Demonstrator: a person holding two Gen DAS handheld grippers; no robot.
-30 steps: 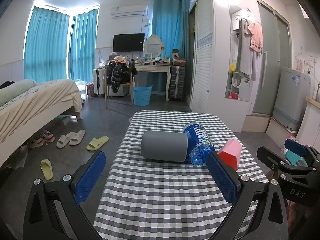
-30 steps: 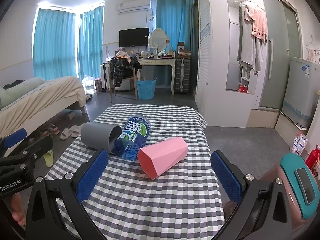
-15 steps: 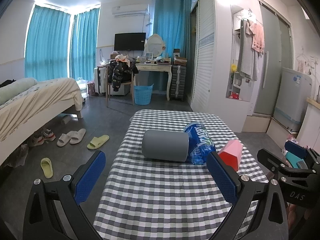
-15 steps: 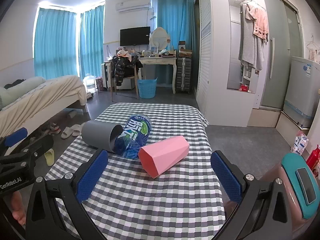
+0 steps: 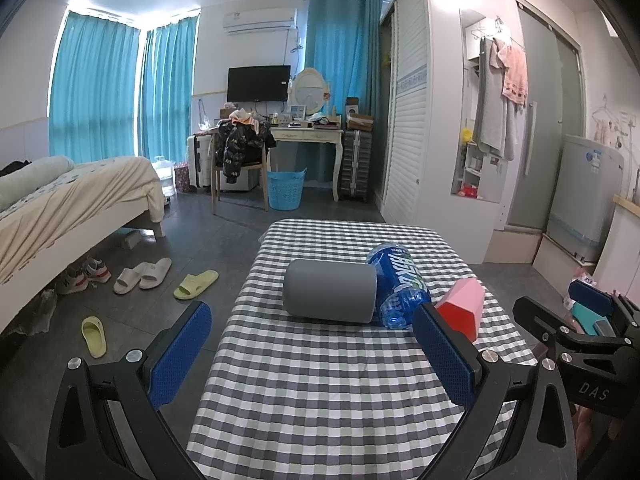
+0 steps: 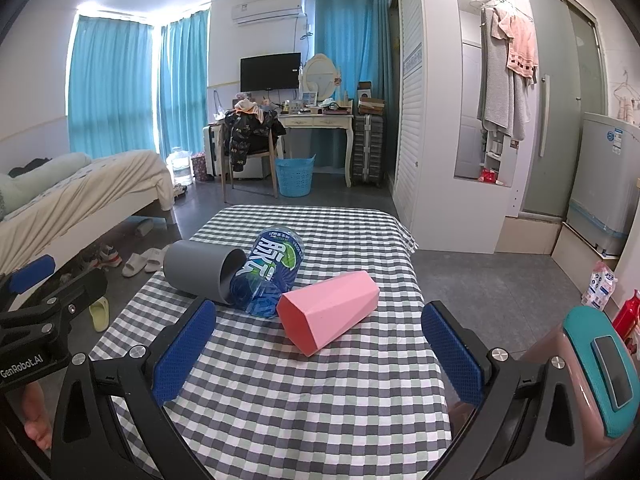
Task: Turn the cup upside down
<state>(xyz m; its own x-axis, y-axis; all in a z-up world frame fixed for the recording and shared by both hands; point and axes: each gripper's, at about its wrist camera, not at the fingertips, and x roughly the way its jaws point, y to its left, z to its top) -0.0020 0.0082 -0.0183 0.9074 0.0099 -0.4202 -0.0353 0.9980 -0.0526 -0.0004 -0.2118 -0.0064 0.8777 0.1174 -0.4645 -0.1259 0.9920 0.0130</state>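
Right wrist view: my claws wait in front of three things lying on the checked table.

My right claw [image 6: 318, 354] is wide open and holds nothing. My left claw [image 5: 312, 354] is wide open too, with nothing in it. On the table [image 6: 304, 400] the pink cup [image 6: 330, 312] lies on its side, with its wide mouth toward me. A blue bottle [image 6: 272, 276] lies just beside it, touching it I think. A gray cup [image 6: 202, 270] lies on the other side of the bottle, right against it. I think I am at the very start: no cup is picked up yet. The pink cup sits right between my right claw's fingers, only farther off, so I think it goes first. Next I need to reach in, pinch its sides, lift it, and turn it mouth down.
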